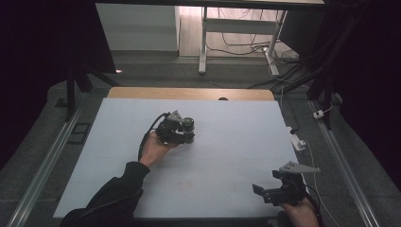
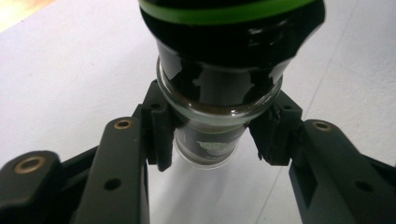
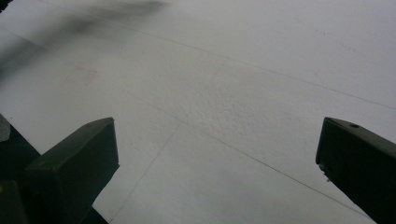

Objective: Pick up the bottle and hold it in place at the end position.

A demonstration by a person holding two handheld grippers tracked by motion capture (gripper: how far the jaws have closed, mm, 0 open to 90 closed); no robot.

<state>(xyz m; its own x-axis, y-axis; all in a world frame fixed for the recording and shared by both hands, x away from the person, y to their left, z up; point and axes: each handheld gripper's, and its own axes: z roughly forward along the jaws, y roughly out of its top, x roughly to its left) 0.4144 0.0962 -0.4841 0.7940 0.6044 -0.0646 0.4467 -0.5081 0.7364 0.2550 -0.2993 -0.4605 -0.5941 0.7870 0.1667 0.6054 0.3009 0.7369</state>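
Glass jar sits tight in your left gripper jaws; hold it steady. Your right gripper jaws are wide open over the tabletop.

Left gripper: black body, grey three-cornered plate mounted on top, black cable looped from rear. Seen in left gripper view: matte black jaw arms, brass-coloured rivets set in joints, small round holes drilled along arms, ribbed black pads at tips. Right gripper: black, grey three-cornered plate on top, dark cable at rear. Blocky, matte dark jaw tips shown in right gripper view. Dark long sleeve worn on left arm.
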